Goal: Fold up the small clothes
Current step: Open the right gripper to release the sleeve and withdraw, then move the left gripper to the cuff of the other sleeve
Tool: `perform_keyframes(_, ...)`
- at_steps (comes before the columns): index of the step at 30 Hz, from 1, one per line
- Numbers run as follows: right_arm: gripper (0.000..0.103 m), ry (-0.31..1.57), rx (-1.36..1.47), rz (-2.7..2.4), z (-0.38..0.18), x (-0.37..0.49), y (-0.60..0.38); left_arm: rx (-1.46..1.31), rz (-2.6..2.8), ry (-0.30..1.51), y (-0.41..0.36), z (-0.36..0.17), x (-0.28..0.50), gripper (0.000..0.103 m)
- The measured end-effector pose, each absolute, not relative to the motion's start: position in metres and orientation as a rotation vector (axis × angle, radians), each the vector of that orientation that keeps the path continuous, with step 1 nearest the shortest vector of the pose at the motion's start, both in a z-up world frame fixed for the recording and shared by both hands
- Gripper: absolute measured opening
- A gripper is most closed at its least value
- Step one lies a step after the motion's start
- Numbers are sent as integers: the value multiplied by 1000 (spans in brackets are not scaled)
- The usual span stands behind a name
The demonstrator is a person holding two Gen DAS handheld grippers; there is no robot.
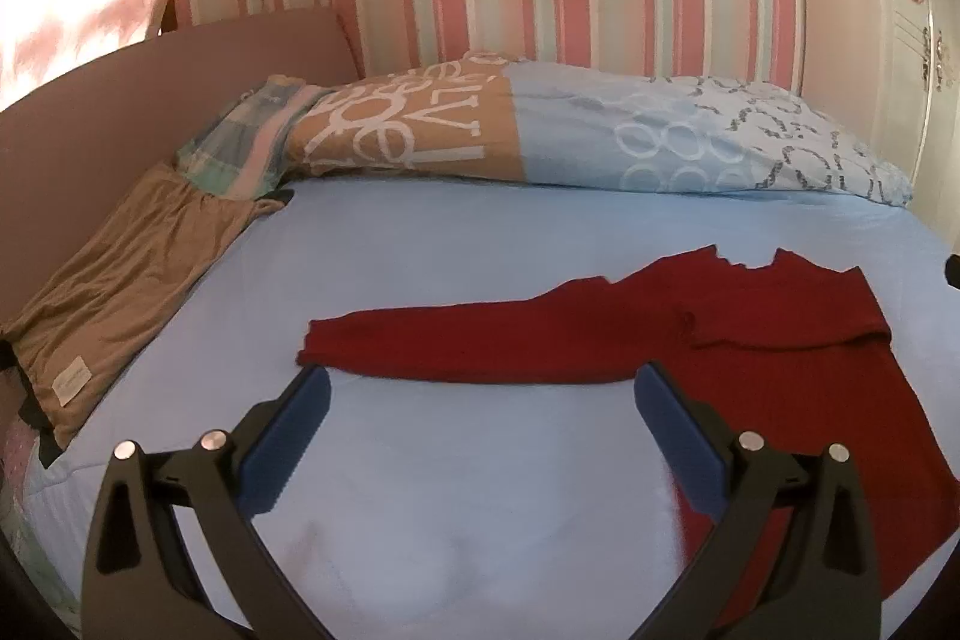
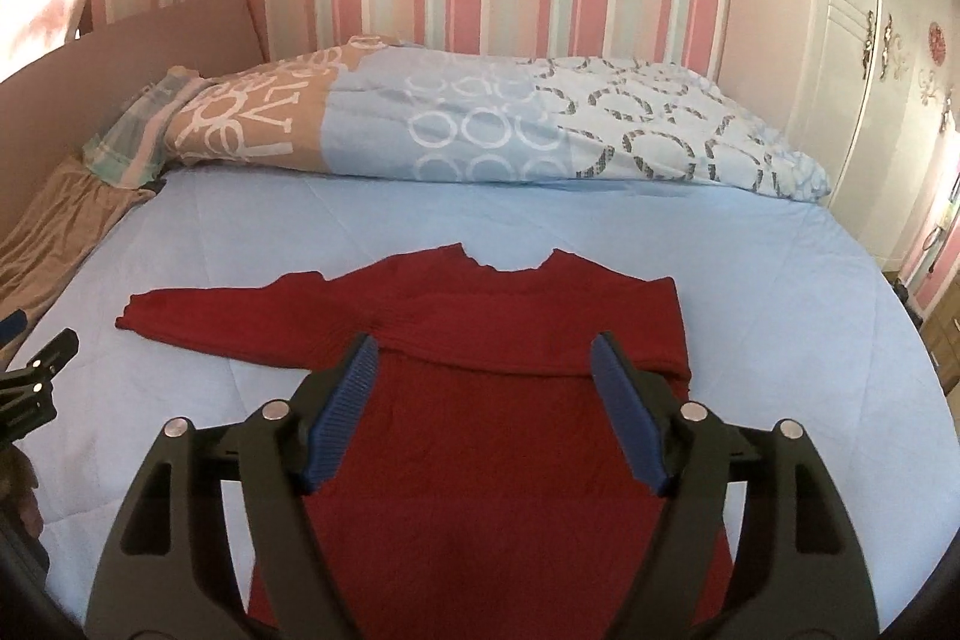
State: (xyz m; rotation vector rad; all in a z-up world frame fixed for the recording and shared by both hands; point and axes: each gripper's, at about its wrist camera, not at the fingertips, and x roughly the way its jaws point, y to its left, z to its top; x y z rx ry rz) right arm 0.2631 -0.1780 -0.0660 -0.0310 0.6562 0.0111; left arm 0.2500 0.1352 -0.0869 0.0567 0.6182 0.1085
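A dark red knitted sweater (image 2: 480, 436) lies flat on the light blue bed sheet (image 2: 780, 328), neck toward the far wall. Its right sleeve is folded across the chest; its left sleeve (image 1: 468, 340) stretches out to the left. My left gripper (image 1: 480, 382) hovers open above the sheet just in front of that outstretched sleeve, nothing between its blue pads. My right gripper (image 2: 485, 349) hangs open over the sweater's chest, near the folded sleeve's edge, holding nothing. The left gripper's black tip (image 2: 42, 370) shows at the left edge of the right wrist view.
A rolled patterned duvet (image 1: 600, 130) lies across the far side of the bed. A folded tan garment (image 1: 120, 292) rests at the left edge by a pink headboard (image 1: 180, 58). Striped wall behind; a white wardrobe (image 2: 870, 100) stands at the right.
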Motion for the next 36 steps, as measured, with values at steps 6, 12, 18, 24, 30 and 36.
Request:
perform_keyframes(6,78,668,-33,9,-73,261,-163,73,127,632,173,-102,255,102)
perform_keyframes(12,78,680,-53,27,-85,271,-142,52,159,638,210,-113,267,102)
perform_keyframes(18,78,690,-50,32,-97,288,-127,47,175,639,237,-122,286,102)
perform_keyframes(24,78,704,-63,52,-112,305,-113,3,177,649,267,-137,315,102)
perform_keyframes(30,78,721,-76,68,-132,321,-107,-45,173,652,305,-166,344,102)
perform_keyframes(36,78,728,-60,89,-149,336,-108,-23,183,689,334,-202,371,102)
